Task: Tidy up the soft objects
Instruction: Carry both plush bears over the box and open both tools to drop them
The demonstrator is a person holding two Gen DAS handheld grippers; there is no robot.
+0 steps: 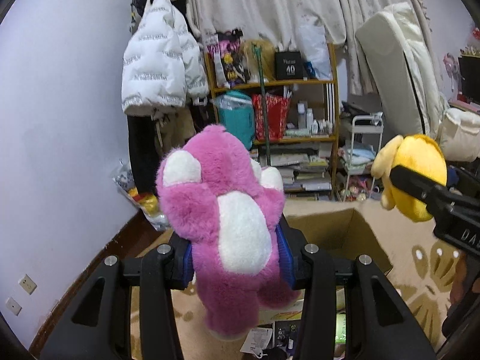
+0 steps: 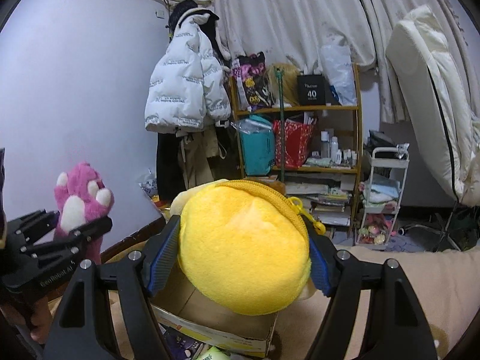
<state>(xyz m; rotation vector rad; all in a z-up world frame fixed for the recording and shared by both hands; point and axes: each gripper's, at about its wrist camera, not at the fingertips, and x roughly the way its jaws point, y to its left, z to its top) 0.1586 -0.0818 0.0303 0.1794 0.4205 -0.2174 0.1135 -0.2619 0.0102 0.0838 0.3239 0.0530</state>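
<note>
Between the blue pads of the left gripper (image 1: 237, 258) hangs a pink plush bear (image 1: 228, 219), pinched at its waist with its white belly turned toward the camera, paws raised ahead and legs dangling below the fingers. Ahead of and beneath this gripper sits an open cardboard box (image 1: 336, 228) on the patterned beige rug (image 1: 420, 270). Off to its right, the right gripper (image 2: 243, 255) clamps a round yellow plush pouch (image 2: 243, 249) from both sides, jaws set wide around its bulk; a zipper runs over the pouch's top, and a yellow clip hangs beside the right finger. The box's edge lies directly below this pouch. From the right wrist view, the left gripper and pink bear appear low to the left, apart from the pouch. Farther ahead of both stand a wooden shelf (image 1: 300, 111), a white puffer jacket (image 1: 159, 69) hanging on the wall, and what seems to be a folded mattress (image 1: 402, 69) leaning against the curtains.
</note>
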